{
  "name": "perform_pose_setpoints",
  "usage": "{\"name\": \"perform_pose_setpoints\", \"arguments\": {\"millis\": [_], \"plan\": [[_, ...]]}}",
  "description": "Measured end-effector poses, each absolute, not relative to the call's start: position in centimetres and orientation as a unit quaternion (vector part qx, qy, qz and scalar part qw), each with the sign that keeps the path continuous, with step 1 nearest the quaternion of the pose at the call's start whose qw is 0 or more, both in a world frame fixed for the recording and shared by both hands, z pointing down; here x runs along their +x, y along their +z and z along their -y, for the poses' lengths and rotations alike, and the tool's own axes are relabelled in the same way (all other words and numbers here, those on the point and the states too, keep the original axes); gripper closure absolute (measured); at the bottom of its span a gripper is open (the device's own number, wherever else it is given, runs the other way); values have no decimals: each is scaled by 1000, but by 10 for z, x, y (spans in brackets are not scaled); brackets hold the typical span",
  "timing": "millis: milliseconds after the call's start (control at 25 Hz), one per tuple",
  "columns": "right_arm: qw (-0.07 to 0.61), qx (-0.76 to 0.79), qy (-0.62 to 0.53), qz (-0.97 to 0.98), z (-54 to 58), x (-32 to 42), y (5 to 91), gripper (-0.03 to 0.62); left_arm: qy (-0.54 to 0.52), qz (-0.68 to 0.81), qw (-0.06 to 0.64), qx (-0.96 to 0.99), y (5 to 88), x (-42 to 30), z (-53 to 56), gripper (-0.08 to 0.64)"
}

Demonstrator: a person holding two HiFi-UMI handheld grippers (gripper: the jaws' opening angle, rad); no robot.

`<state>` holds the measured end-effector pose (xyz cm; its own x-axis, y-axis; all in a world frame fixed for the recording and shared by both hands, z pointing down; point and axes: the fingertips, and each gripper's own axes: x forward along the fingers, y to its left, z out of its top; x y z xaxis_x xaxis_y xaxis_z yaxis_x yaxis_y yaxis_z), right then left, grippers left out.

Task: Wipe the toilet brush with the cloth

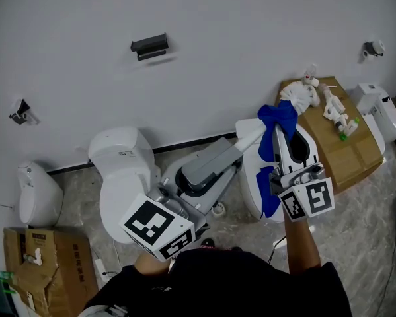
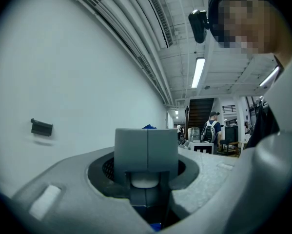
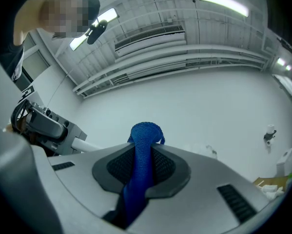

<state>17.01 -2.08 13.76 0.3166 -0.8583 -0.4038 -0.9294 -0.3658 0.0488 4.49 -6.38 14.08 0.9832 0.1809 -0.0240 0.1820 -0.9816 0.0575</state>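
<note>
The toilet brush shows in the head view as a grey handle block (image 1: 207,162) with a white shaft (image 1: 249,136) that runs up and right. My left gripper (image 1: 214,160) is shut on the grey block; in the left gripper view the block (image 2: 146,147) fills the gap between the jaws (image 2: 146,182). A blue cloth (image 1: 277,121) is draped over the shaft's far end and hides it. My right gripper (image 1: 281,137) is shut on the cloth, which is pinched in a fold (image 3: 141,155) between its jaws (image 3: 141,167). The shaft (image 3: 85,145) shows at that view's left.
A white toilet (image 1: 121,170) stands below the left gripper, and a second white bowl (image 1: 250,177) is under the right one. A cardboard box (image 1: 346,147) with white items sits at the right, a urinal (image 1: 36,190) and another box (image 1: 45,256) at the left.
</note>
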Motion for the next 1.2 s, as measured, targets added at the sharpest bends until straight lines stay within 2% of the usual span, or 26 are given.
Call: {"name": "perform_pose_setpoints", "arguments": {"millis": [1200], "plan": [[84, -815, 180, -545, 29, 200, 145, 527, -14, -72, 17, 997, 143, 39, 69, 402]]}}
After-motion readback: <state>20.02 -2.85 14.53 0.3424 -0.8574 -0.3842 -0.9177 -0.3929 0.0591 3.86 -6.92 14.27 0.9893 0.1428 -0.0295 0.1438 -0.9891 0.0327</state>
